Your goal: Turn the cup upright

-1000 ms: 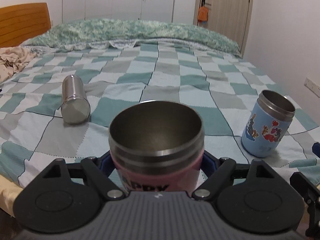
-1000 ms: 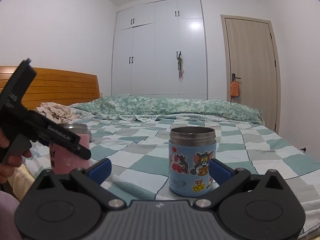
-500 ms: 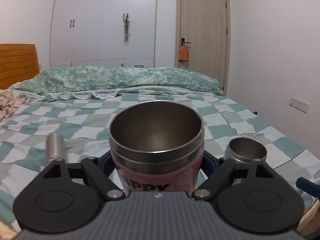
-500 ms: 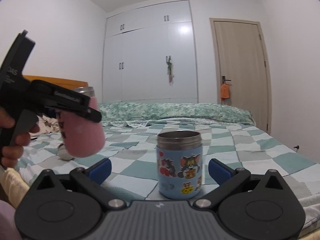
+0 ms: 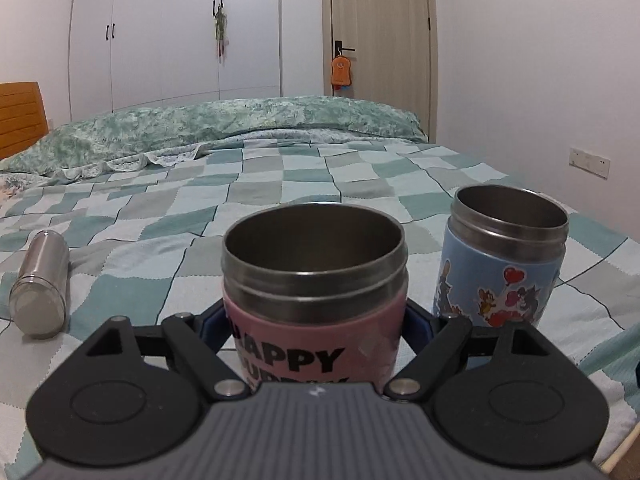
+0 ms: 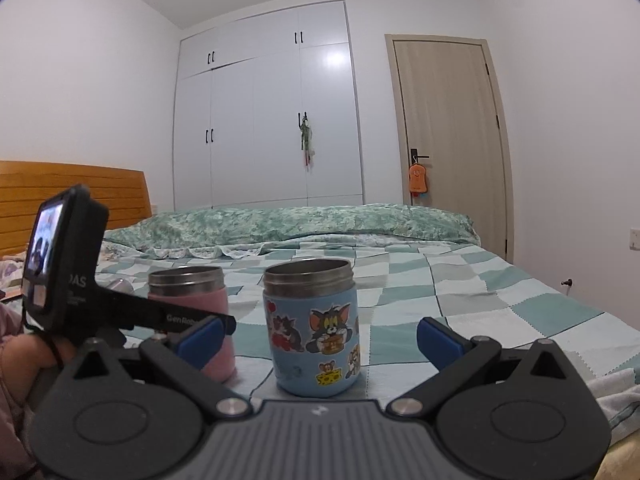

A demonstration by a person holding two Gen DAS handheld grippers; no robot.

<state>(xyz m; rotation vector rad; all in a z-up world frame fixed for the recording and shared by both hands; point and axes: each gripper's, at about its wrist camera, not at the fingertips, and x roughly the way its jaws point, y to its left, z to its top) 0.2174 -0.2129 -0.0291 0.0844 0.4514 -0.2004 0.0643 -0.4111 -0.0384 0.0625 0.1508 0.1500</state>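
The left gripper (image 5: pixel 316 320), jaws holding the pink steel cup (image 5: pixel 316 280), is now setting it upright beside the blue cartoon cup (image 5: pixel 504 264) near the bed's (image 5: pixel 280 184) front edge, where half a second ago it was still lifted; right gripper (image 6: pixel 320 336) jaws are waiting wide.

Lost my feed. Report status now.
Left tongs shut on pink cup, mouth up. Right tongs open around blue cup, upright on bed. Steel bottle lying off left, clear.

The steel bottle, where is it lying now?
In the left wrist view the steel bottle lies on its side on the bed, far left, well apart from the pink cup.
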